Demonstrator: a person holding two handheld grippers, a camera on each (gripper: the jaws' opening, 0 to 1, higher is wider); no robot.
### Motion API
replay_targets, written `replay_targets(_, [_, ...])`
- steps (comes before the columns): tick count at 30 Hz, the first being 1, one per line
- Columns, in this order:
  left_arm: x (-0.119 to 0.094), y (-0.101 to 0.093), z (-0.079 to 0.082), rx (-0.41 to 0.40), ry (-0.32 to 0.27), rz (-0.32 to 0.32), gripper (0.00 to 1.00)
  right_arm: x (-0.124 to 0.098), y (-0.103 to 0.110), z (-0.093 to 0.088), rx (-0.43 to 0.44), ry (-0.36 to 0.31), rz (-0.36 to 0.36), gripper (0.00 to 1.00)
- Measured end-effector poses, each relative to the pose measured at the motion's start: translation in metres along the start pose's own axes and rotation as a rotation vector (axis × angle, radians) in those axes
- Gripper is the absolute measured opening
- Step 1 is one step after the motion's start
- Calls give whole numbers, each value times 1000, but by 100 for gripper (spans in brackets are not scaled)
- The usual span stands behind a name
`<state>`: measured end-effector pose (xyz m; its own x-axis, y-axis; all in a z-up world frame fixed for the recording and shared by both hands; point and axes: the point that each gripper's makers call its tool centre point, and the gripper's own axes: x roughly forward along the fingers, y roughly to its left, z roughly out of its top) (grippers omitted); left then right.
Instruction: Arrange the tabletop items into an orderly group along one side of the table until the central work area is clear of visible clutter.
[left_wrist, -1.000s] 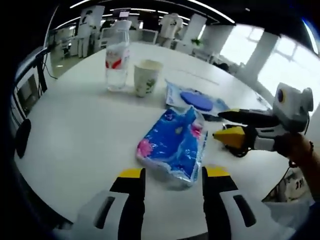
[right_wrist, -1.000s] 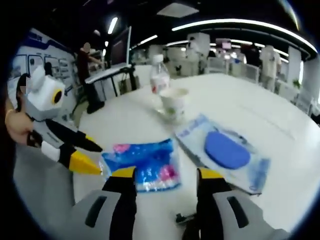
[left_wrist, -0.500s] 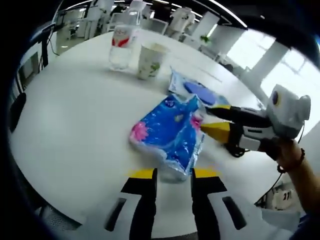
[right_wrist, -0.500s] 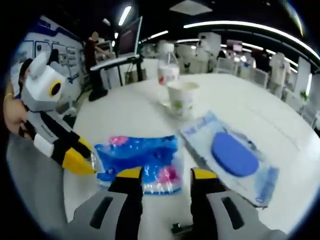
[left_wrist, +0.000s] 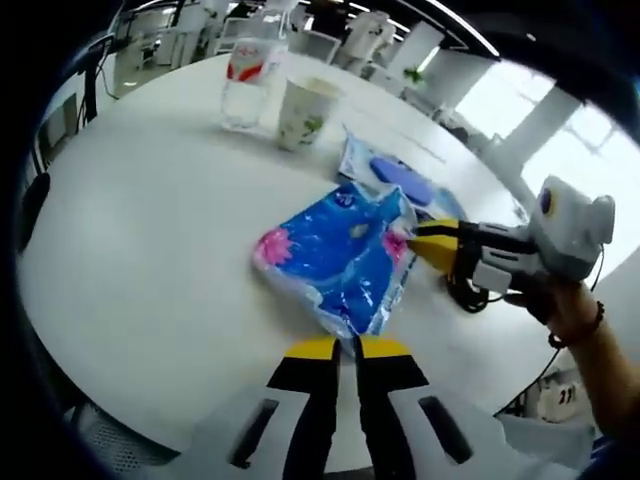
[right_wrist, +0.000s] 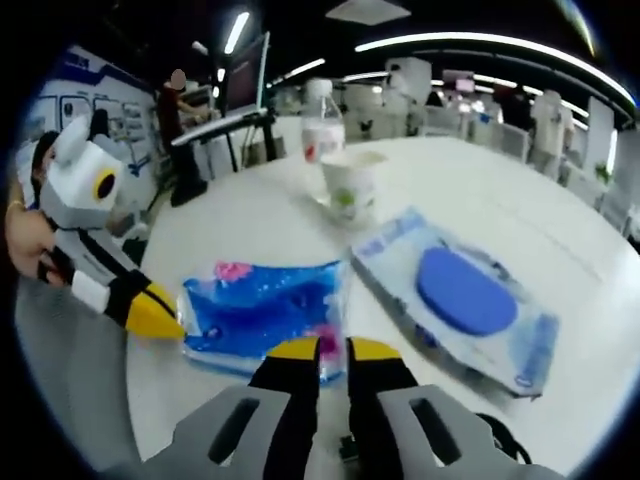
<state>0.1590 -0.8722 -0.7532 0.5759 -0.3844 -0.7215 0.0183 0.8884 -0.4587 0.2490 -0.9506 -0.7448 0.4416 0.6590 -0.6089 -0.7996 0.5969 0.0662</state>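
Note:
A blue tissue pack (left_wrist: 335, 255) with pink flowers lies flat near the middle of the round white table (left_wrist: 130, 230). My left gripper (left_wrist: 347, 348) is shut on the pack's near corner. In the right gripper view its yellow tips (right_wrist: 158, 312) meet the left end of the tissue pack (right_wrist: 265, 310). My right gripper (right_wrist: 333, 350) is shut on the pack's near edge, by the pink print. In the left gripper view the right gripper (left_wrist: 432, 243) comes in from the right and pinches the pack's far side.
A water bottle (left_wrist: 248, 85) (right_wrist: 320, 140) and a paper cup (left_wrist: 305, 115) (right_wrist: 350, 185) stand upright together farther back. A wet-wipes pack with a blue lid (left_wrist: 395, 175) (right_wrist: 465, 300) lies beside the tissues. A black cable (left_wrist: 470, 295) lies by the table edge. Office chairs stand beyond.
Both grippers have gone from open to shut, each closing on an edge of the blue tissue pack. Both cameras have moved closer to the pack.

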Motion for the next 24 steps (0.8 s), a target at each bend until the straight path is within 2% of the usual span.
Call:
replay_targets(8, [-2,1,1,-19,5,-8,2,-7,2,-7,-2,11,4,0])
replay_targets(10, [-3,1,2,-3,3,-10,1,-8,2,-8,0,12,9,0])
replay_targets(19, [-8,-4,11,-3,-23,-38,0,-26,1,-2,48,-16,-2,0])
replay_targets(21, [-10,-5,16,38,-40,-36,0,-32,0,-3,52,-19,-5,0])
replay_targets(23, [-11,-6,20,119,-42,-31,0,-38,1,-2,75,-26,-1,0])
replay_targets(24, [-12,-8,21,114,-47,-29,0,-40,1,-3,90,-26,-2,0])
